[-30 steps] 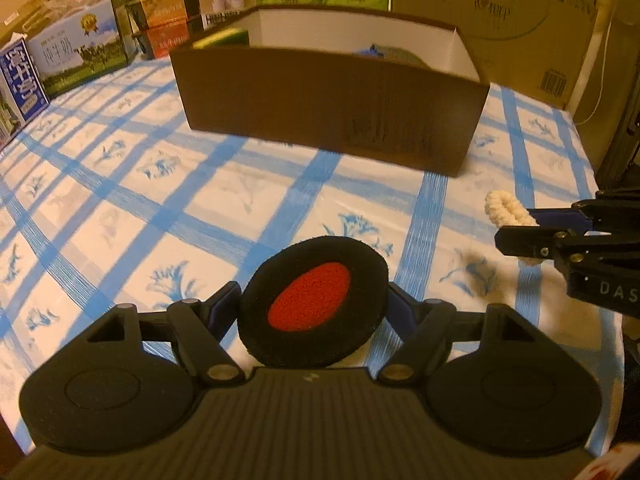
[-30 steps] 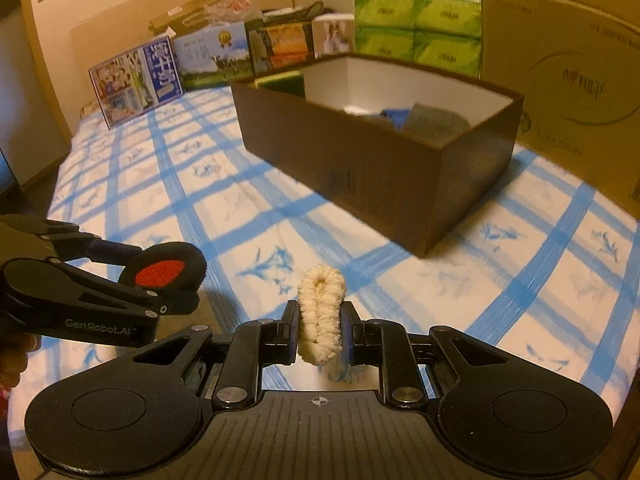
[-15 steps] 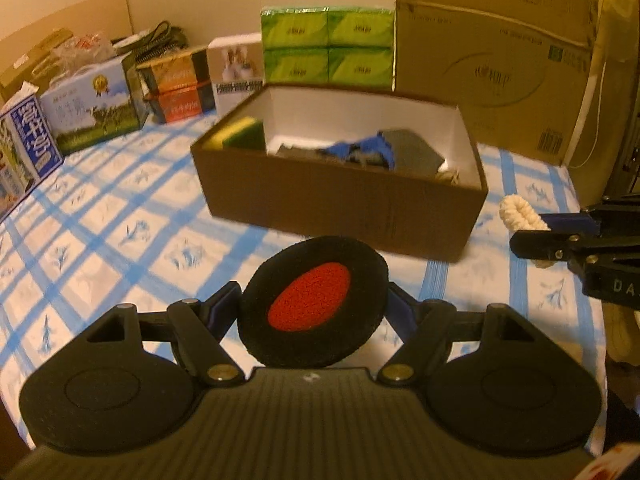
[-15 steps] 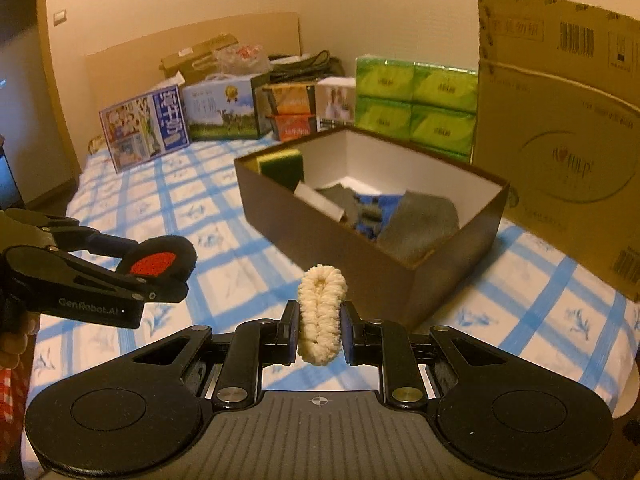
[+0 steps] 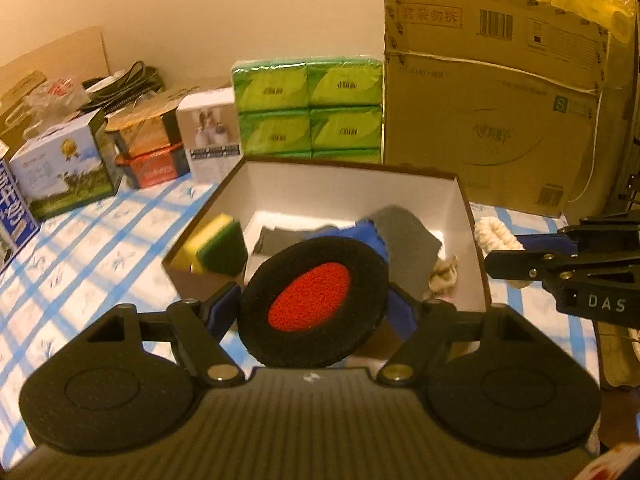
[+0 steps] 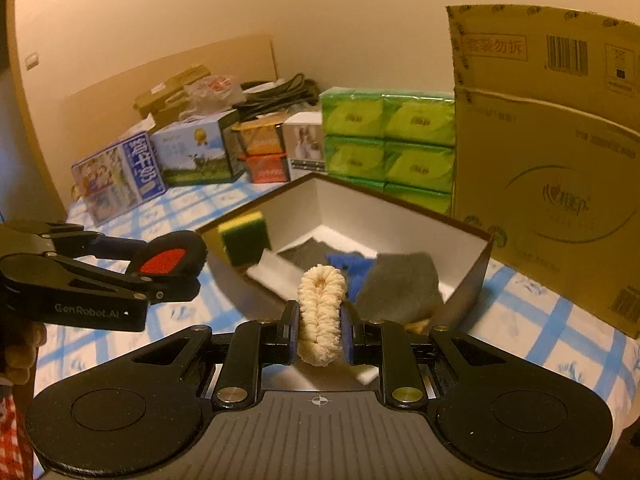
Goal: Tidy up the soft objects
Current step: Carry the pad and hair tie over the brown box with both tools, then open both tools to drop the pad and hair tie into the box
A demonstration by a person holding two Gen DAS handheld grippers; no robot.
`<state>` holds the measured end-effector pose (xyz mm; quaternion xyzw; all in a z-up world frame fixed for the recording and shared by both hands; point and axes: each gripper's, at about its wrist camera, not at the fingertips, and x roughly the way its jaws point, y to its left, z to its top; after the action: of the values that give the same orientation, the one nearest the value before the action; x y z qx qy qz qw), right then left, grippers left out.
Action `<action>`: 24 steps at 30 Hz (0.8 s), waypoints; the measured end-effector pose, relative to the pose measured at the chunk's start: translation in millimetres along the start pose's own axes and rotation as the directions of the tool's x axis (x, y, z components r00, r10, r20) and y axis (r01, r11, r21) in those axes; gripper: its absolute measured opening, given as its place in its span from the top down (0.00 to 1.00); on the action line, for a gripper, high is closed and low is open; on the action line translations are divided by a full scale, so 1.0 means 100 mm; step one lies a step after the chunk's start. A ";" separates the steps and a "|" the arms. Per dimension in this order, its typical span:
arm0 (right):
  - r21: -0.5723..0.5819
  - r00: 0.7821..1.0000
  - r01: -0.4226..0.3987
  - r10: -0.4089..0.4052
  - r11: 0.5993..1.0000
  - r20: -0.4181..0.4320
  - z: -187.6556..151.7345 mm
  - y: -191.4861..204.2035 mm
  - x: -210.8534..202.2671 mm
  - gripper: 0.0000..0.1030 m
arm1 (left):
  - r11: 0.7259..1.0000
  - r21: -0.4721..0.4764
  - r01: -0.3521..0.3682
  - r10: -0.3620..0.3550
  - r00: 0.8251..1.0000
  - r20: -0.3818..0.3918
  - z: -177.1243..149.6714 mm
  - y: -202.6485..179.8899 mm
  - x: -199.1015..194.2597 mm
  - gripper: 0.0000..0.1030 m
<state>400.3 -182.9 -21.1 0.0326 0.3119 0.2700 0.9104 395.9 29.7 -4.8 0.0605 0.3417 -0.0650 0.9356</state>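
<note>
A round black pad with a red centre (image 5: 314,300) is clamped between the fingers of the left gripper (image 5: 316,304), held above the near wall of the open brown box (image 5: 478,248). At the left gripper's three o'clock, the right gripper (image 6: 320,318) is closed on a cream chenille scrunchie (image 6: 322,312) — held upright, also near the box's front edge. Inside the box, a yellow-green sponge (image 5: 216,246) is seen at ten o'clock, with grey cloths (image 6: 400,284) and a blue cloth (image 6: 352,264) — lying beside it. Green tissue packs (image 5: 308,108) are stacked behind the box.
</note>
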 end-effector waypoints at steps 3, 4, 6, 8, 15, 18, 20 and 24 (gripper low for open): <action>0.008 1.000 0.009 -0.009 1.000 -0.003 0.17 -0.09 0.16 0.79 | 1.000 0.010 0.006 -0.006 1.000 -0.011 0.19 0.03 0.19 0.27; 0.010 1.000 0.012 -0.012 1.000 -0.001 0.22 -0.11 0.21 0.79 | 1.000 0.009 0.010 -0.010 1.000 -0.014 0.24 0.05 0.25 0.27; 0.019 1.000 0.017 -0.017 1.000 -0.001 0.32 -0.17 0.33 0.79 | 1.000 0.010 0.019 -0.019 1.000 -0.022 0.34 0.08 0.39 0.27; 0.023 1.000 0.010 -0.010 1.000 -0.003 0.41 -0.22 0.45 0.79 | 1.000 0.008 0.020 -0.020 0.999 -0.030 0.43 0.11 0.53 0.27; 0.002 0.999 0.030 -0.030 1.000 -0.036 0.63 -0.36 0.92 0.79 | 1.000 0.001 0.005 -0.004 0.997 -0.071 0.68 0.21 1.04 0.26; 0.025 0.998 0.030 -0.029 0.999 -0.048 0.69 -0.46 1.09 0.79 | 1.000 0.007 -0.002 0.003 0.996 -0.085 0.75 0.25 1.21 0.26; 0.046 0.998 0.032 -0.029 0.998 -0.051 0.72 -0.53 1.18 0.79 | 1.000 -0.001 -0.007 0.007 0.996 -0.086 0.80 0.29 1.32 0.26; 0.081 0.998 0.031 -0.026 0.996 -0.059 0.78 -0.66 1.34 0.79 | 1.000 -0.015 -0.025 0.024 0.996 -0.086 0.87 0.35 1.48 0.24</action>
<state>565.5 -162.3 -47.3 0.0574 0.3493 0.2449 0.9026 569.3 38.4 -32.0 0.0600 0.3811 -0.0480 0.9213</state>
